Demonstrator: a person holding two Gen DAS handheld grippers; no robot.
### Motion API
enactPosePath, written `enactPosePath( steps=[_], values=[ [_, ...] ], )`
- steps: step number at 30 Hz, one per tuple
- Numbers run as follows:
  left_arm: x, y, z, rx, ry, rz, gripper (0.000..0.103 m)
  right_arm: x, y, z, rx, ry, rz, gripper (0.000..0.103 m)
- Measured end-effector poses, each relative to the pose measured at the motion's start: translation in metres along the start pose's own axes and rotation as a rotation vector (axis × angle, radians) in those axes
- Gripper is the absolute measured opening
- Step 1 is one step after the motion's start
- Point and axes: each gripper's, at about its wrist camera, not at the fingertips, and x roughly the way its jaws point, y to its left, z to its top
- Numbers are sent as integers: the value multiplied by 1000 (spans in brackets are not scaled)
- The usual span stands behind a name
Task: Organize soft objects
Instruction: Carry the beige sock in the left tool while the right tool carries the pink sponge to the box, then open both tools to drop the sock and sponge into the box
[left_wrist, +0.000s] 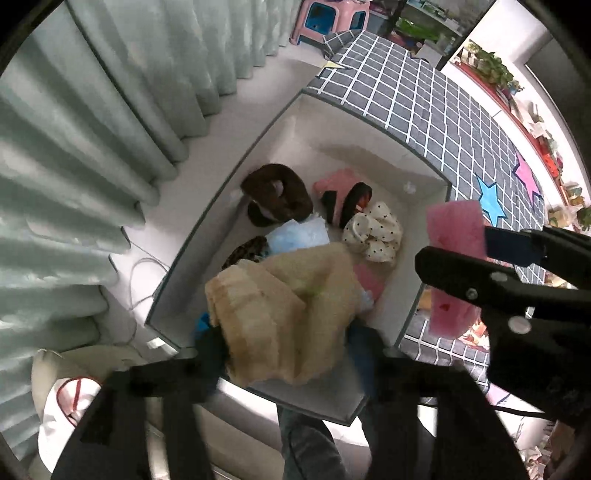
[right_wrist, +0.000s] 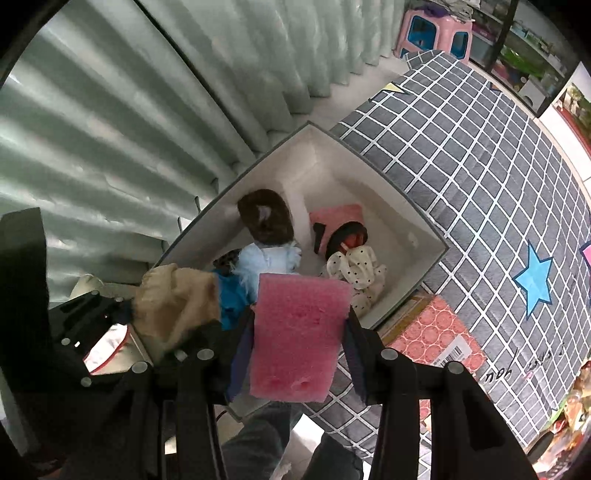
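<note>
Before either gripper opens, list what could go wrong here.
1. The pink sponge in the right gripper sits near the box edge, partly above the checked mat; released now, it might miss.
2. The tan cloth in the left gripper may land on the spotted cloth and bury it.

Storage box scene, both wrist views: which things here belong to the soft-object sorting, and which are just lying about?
Job:
white storage box
tan cloth, in left gripper
pink sponge, in right gripper
brown plush, polka-dot cloth, in box

Lying about:
curtain
checkered mat
pink stool
</note>
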Motion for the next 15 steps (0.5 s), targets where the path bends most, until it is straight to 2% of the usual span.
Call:
enactPosePath(
  steps=[1,3,6,9,11,15],
  values=[
    [1,0,0,-3,7,-4,83,-1,0,0,-3,-1,-1,66],
    [3,-1,-1,-5,23,2,83,-3,0,-2,-5,-18,-12,85],
    [5,-3,-3,2,14,20,89,-6,-2,-3,-1,-27,-13,85],
    [4,-5,-4,4,-3,35,89,-7,-6,-4,12,-24,-14,85],
    [2,-6,-4,3,-16,16,89,-7,-9,-5,24,-20,-12,102],
    [-5,-5,-4,-9,-71,38,89,-9,-13,-9,41,-37,-16,103]
  ],
)
